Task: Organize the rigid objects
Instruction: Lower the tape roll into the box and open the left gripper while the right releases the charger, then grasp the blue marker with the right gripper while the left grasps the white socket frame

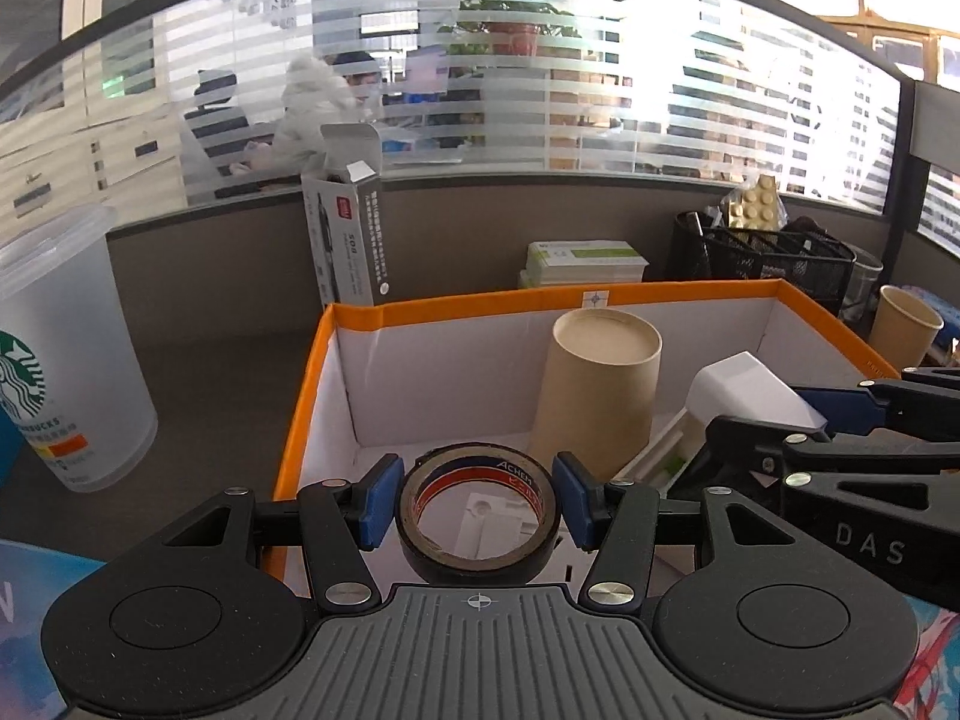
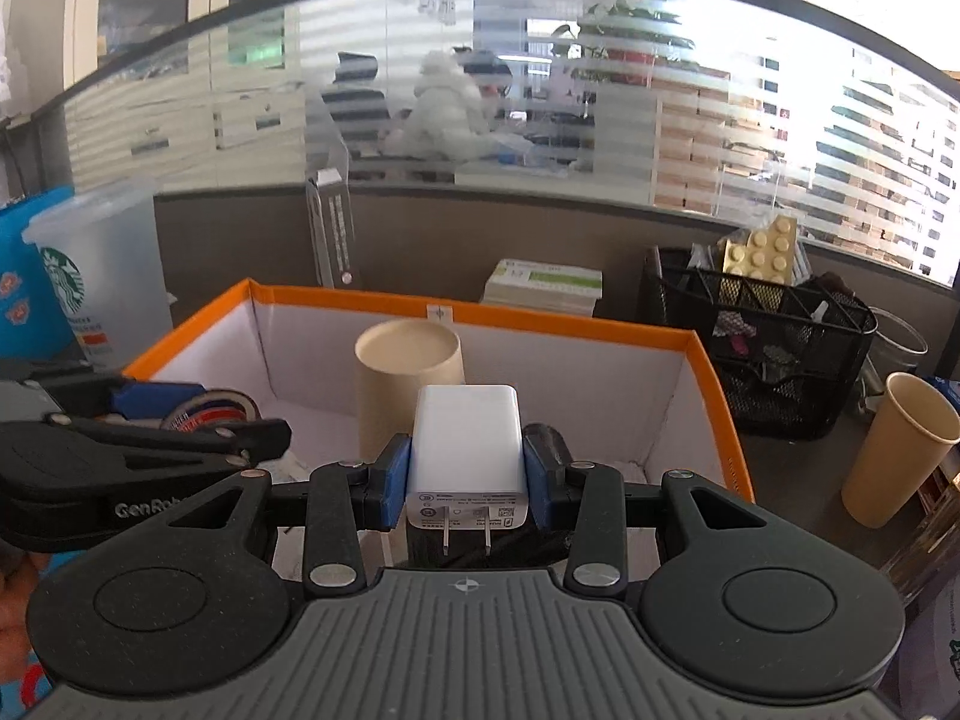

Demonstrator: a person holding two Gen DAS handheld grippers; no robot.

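- While both loads hang over the orange-rimmed box (image 1: pixel 480 304), left claw (image 1: pixel 477 502) pinches a tape roll (image 1: pixel 478 513).
- Right claw (image 2: pixel 467 476) pinches a white charger (image 2: pixel 465 450); the paper tube (image 2: pixel 410 360) stands at twelve o'clock.
- Lower each onto bare floor, clear of the tube, before letting go.

Office, open-plan type; grey counter (image 2: pixel 798 468) backed by a low grey partition (image 1: pixel 480 222) topped with frosted striped glass (image 1: pixel 600 90); a seated person at another desk shows through the glass. Black mesh desk organizer (image 2: pixel 774 360), stacked paper packs (image 2: pixel 543 285), frosted Starbucks cup (image 1: pixel 60 360), potted plant (image 2: pixel 636 18) behind the glass.
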